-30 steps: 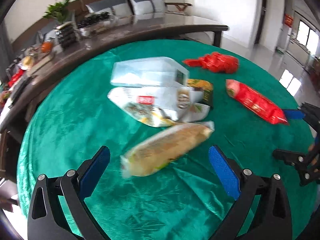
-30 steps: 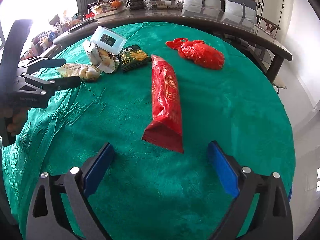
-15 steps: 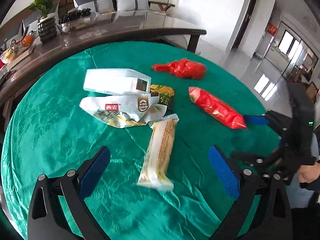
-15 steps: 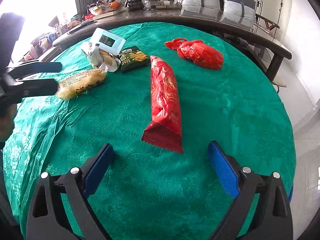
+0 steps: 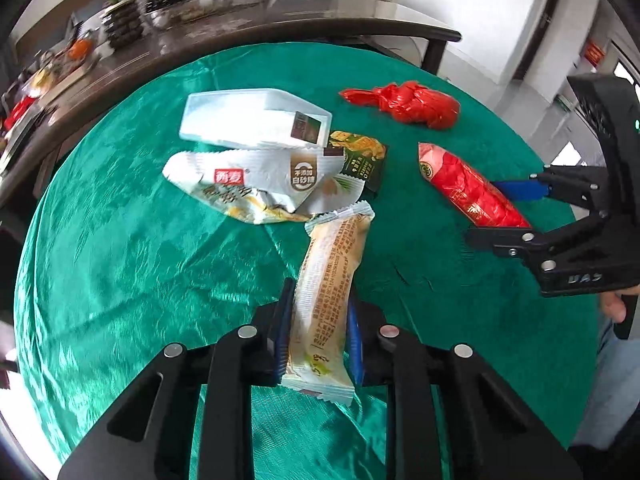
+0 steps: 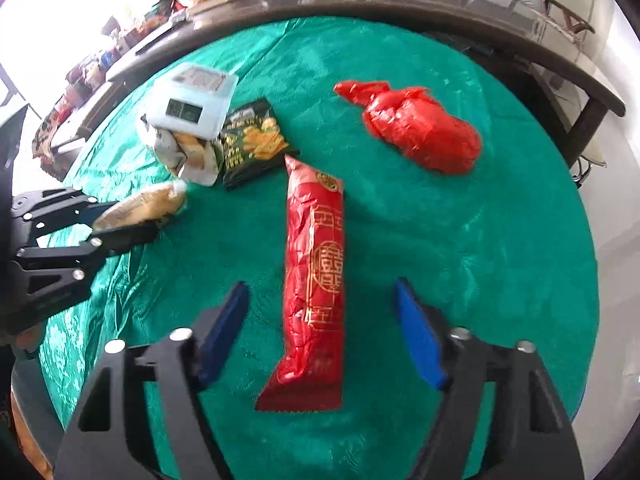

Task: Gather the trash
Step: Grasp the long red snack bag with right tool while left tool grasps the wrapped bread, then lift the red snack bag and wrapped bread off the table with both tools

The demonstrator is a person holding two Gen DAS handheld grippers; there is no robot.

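Fingers of the right gripper (image 6: 320, 330), just closing but not yet touching, straddle the red snack packet (image 6: 314, 280) across its long axis (left gripper (image 5: 318, 330) already clamps the beige wrapper (image 5: 328, 284))

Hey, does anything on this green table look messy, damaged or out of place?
Yes: a white box lies tipped on a torn-open white wrapper, with a green snack packet tucked under them. A tied red bag lies crumpled nearby.
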